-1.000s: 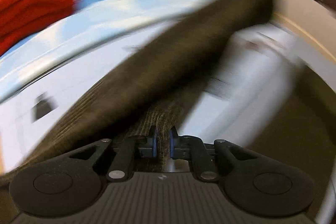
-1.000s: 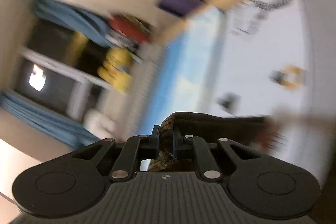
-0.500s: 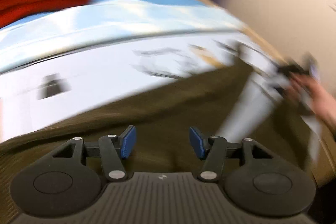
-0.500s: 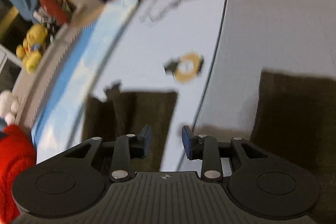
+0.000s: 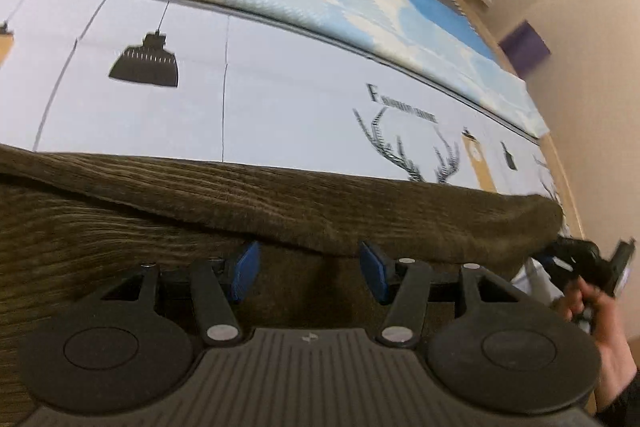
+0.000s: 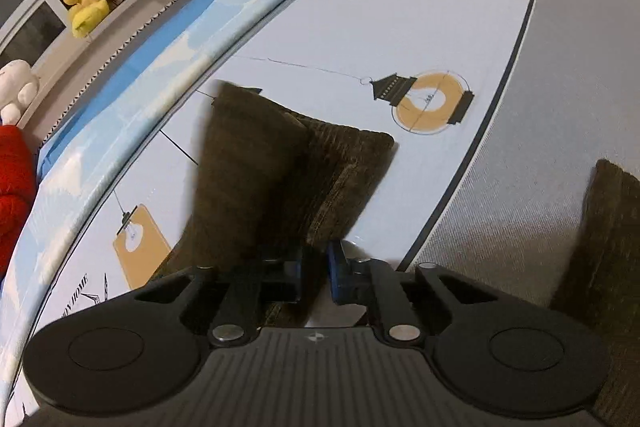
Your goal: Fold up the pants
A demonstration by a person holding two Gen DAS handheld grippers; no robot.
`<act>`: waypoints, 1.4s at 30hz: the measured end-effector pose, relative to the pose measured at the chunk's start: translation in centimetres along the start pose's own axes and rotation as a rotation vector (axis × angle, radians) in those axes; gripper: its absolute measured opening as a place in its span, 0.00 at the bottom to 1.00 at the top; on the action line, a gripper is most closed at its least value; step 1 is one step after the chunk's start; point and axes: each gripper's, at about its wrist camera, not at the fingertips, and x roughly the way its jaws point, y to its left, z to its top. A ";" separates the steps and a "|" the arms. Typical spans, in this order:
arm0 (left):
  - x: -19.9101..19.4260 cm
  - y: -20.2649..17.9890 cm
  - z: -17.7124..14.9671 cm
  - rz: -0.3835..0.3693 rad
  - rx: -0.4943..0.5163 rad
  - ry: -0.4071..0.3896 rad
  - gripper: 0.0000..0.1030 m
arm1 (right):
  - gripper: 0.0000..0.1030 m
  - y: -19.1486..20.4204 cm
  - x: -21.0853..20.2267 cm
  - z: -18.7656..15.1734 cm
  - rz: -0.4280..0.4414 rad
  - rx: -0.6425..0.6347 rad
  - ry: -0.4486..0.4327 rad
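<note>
Left tool (image 5: pixel 308 269): angled down over brown corduroy pants (image 5: pixel 240 203) on the bed (image 5: pixel 280 99), released. Right tool (image 6: pixel 314 273): angled down, just clenched on the pants' edge. Sheet lettering reads "HOME" (image 6: pixel 82 293).

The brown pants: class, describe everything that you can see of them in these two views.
The brown pants look like ribbed corduroy, dark olive-brown. They lie on a printed bed sheet, one layer folded over another with a long soft edge. In the right wrist view two leg ends lie overlapped and another part sits at the far right. The left gripper stands open just above the cloth; the right gripper is nearly shut at the pants' edge, and whether it pinches cloth is unclear.
</note>
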 end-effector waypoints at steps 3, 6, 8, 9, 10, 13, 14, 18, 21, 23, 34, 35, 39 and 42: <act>1.2 0.0 0.4 0.014 0.010 -0.002 0.22 | 0.09 -0.5 -0.8 0.0 -0.013 0.018 0.008; 0.6 0.2 1.2 -0.027 0.007 -0.065 0.06 | 0.08 -1.0 -2.6 0.6 -0.077 0.074 0.045; -1.2 0.5 2.0 -0.047 -0.034 -0.168 0.06 | 0.08 -1.7 -4.6 0.7 -0.166 0.119 0.059; -1.8 0.6 2.4 -0.050 -0.057 -0.203 0.07 | 0.08 -2.3 -5.2 0.6 -0.200 0.136 0.058; -2.4 0.6 2.7 -0.049 -0.079 -0.217 0.07 | 0.08 -3.0 -5.3 0.4 -0.218 0.137 0.060; -2.6 -0.1 2.7 -0.077 -0.061 -0.179 0.10 | 0.10 -6.0 -4.0 0.2 -0.144 0.231 0.107; -2.7 -0.6 2.6 -0.070 -0.036 -0.167 0.11 | 0.12 -6.4 -4.2 0.3 -0.132 0.236 0.102; -4.8 -2.8 2.4 -0.015 0.061 -0.181 0.11 | 0.18 -4.6 -8.0 0.4 -0.136 0.132 -0.025; -8.3 -4.2 2.2 0.039 0.098 -0.220 0.15 | 0.33 -3.6 -9.3 0.1 -0.014 0.113 -0.010; -10.9 -5.1 1.8 0.067 0.095 -0.227 0.26 | 0.38 -3.4 -8.5 -0.5 0.040 0.114 0.054; -18.8 -3.5 -3.0 0.246 0.051 -0.289 0.41 | 0.40 -1.1 -6.4 -2.9 0.135 0.186 0.154; -18.5 -3.3 -3.1 0.286 0.083 -0.274 0.41 | 0.41 -0.6 -6.5 -2.8 0.140 0.156 0.147; -17.6 -2.1 -2.8 0.356 0.133 -0.269 0.41 | 0.48 1.0 -4.8 -3.3 0.051 0.032 0.191; -17.6 -1.2 -2.4 0.348 0.128 -0.272 0.41 | 0.28 1.9 -4.2 -3.8 -0.078 -0.012 0.196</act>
